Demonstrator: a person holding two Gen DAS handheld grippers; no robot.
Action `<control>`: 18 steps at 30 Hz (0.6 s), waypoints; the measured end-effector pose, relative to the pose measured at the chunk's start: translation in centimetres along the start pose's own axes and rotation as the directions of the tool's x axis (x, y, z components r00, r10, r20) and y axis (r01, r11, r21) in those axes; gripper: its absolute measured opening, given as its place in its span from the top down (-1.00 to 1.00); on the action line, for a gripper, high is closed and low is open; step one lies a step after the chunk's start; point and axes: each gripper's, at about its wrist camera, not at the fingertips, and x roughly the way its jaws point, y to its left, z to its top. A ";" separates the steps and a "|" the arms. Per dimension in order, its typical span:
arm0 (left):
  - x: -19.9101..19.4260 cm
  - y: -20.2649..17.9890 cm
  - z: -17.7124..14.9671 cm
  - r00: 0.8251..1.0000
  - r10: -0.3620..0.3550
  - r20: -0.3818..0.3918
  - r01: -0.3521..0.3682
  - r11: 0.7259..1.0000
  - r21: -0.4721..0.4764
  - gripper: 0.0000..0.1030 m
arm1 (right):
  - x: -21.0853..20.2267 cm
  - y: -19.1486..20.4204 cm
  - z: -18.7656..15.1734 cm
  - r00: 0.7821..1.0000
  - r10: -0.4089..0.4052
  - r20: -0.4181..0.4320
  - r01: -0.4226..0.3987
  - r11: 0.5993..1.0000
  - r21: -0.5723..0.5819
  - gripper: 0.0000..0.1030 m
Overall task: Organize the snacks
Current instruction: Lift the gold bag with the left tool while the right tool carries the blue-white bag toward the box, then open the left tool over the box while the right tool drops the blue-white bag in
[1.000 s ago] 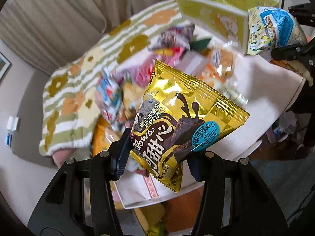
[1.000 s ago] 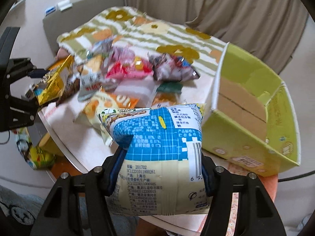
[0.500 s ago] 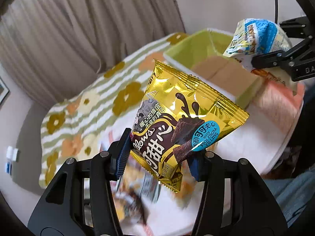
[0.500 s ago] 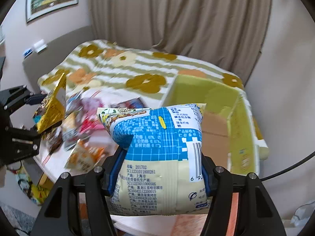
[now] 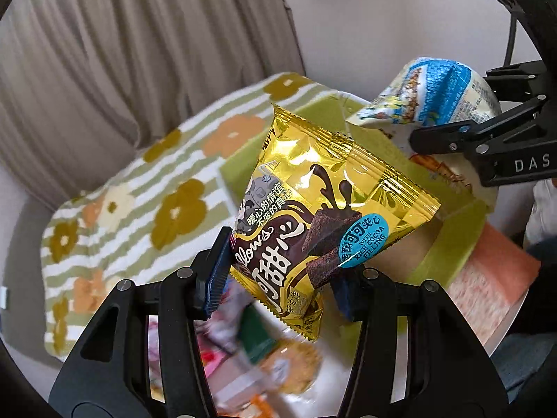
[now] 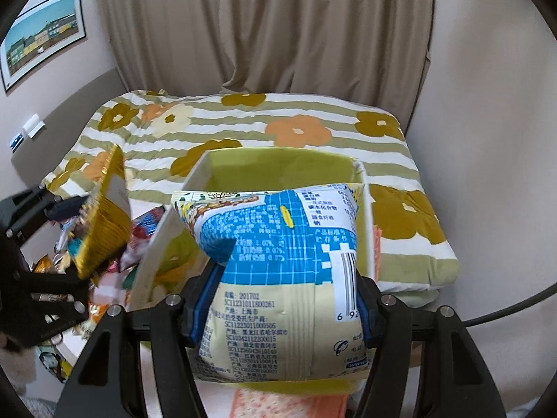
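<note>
The left gripper (image 5: 278, 278) is clamping its jaws on the lower corner of a gold chocolate snack packet (image 5: 323, 205), holding it up in the air in front of the green box (image 5: 449, 257). The right gripper (image 6: 282, 303) is squeezing a blue and cream snack bag (image 6: 278, 264) between its jaws, and that bag is hanging just over the near edge of the same green box (image 6: 278, 163), whose open top is facing up. In the left wrist view the blue and cream snack bag (image 5: 428, 97) is showing at the far right, above the box, with the right gripper (image 5: 487, 139) gripping it from the right. In the right wrist view the gold chocolate snack packet (image 6: 104, 223) is sitting at the left, blurred. A heap of loose snack packets (image 5: 264, 358) is lying on the tabletop (image 5: 494, 296) near the box, probably several kinds, though blur is hiding the details. A flowered striped blanket (image 6: 313, 125) is lying on the far side.
</note>
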 end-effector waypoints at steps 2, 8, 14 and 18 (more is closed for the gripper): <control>1.7 -0.9 1.0 0.999 -0.024 -0.032 0.024 1.000 -0.003 0.08 | 0.6 -0.9 0.3 1.000 0.003 -0.016 -0.003 1.000 0.018 -0.15; 6.4 -1.9 2.4 0.986 -0.102 -0.129 0.106 0.994 0.021 0.08 | 2.1 -2.8 0.5 0.999 0.011 -0.050 -0.006 0.995 0.097 -0.15; 8.4 -2.2 3.1 0.969 -0.178 -0.170 0.182 0.983 0.007 -0.58 | 2.9 -3.5 1.0 0.997 0.006 -0.076 0.004 0.992 0.125 -0.15; 8.3 -2.0 2.5 0.963 -0.206 -0.172 0.203 0.978 -0.039 -0.99 | 3.4 -4.1 0.9 0.996 0.009 -0.090 0.004 0.989 0.146 -0.15</control>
